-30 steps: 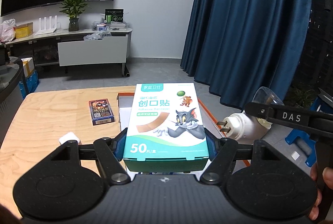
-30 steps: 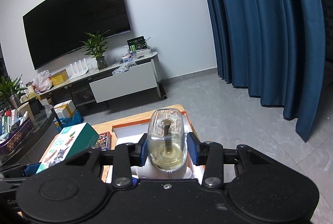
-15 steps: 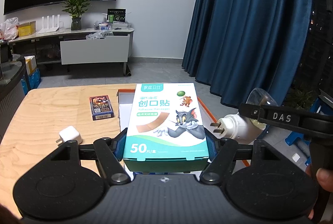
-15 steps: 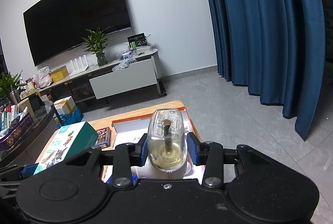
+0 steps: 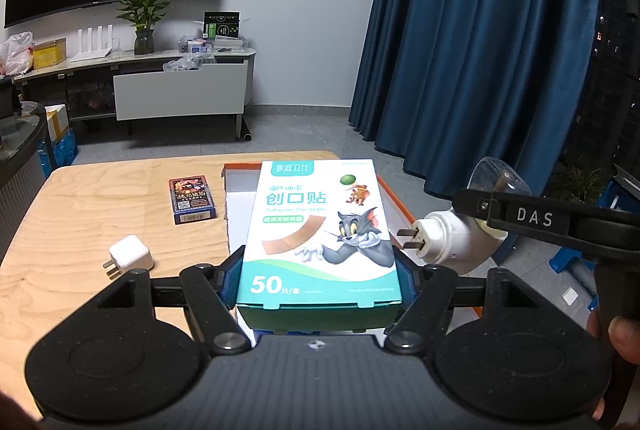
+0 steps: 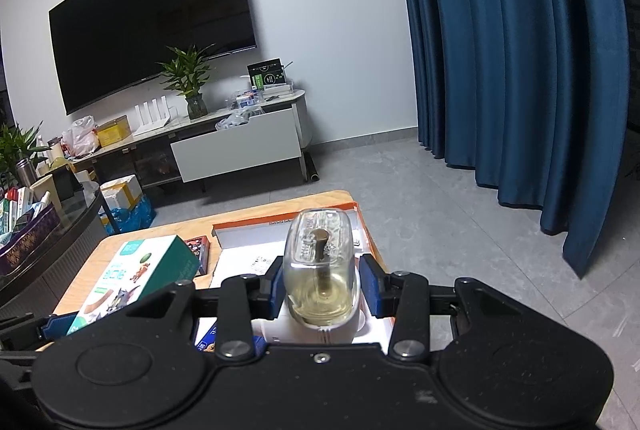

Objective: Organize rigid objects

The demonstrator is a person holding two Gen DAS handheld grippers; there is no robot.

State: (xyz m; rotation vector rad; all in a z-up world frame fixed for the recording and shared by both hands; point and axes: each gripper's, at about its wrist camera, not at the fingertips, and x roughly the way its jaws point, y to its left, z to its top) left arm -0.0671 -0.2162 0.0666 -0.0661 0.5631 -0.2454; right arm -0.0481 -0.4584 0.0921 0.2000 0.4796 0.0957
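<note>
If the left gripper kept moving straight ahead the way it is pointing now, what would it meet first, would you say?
Probably nothing close: the left gripper, shut on the bandage box, points level above the orange-rimmed tray and wooden table. Beyond lies open floor; depth is uncertain.

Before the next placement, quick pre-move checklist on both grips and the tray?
1. Left gripper shut on the teal cartoon-printed bandage box, pads on both sides: ok.
2. Right gripper shut on the white plug-in vaporizer with clear liquid bottle: ok.
3. Vaporizer's metal prongs apart from the bandage box: ok, but the gap looks narrow.
4. White tray with orange rim has bare floor showing: ok; the part under the held items cannot tell.
5. Small white charger cube and dark card box lie on the wooden table, outside the tray: not ok.
</note>
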